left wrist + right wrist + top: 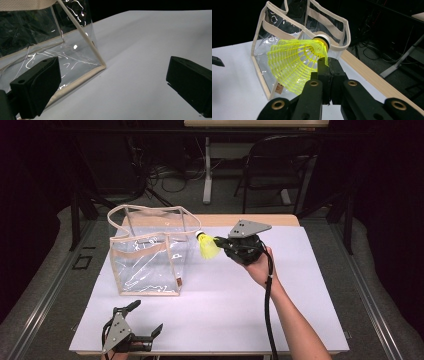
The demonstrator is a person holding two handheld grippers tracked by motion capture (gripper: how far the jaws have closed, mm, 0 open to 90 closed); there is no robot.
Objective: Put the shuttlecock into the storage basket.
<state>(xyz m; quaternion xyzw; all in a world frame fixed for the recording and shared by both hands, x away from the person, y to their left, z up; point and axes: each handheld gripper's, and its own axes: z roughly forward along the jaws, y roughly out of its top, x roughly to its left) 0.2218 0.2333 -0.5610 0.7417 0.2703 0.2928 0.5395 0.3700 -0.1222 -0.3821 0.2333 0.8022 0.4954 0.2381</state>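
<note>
So the right gripper (pixel 220 243) is pinching a yellow shuttlecock (pixel 208 246) by its skirt, jaws pressed together on the mesh, and it's hanging in the air just right of the clear bag (pixel 147 257), up near the rim. Pickup looks done to me; getting it over the opening and dropping it in is what's left. The left gripper (pixel 148 319) is sitting spread wide at the near edge of the white mat (pixel 240 310), holding nothing.

Folding chair (pixel 280 165) behind white table (pixel 300 285)
</note>
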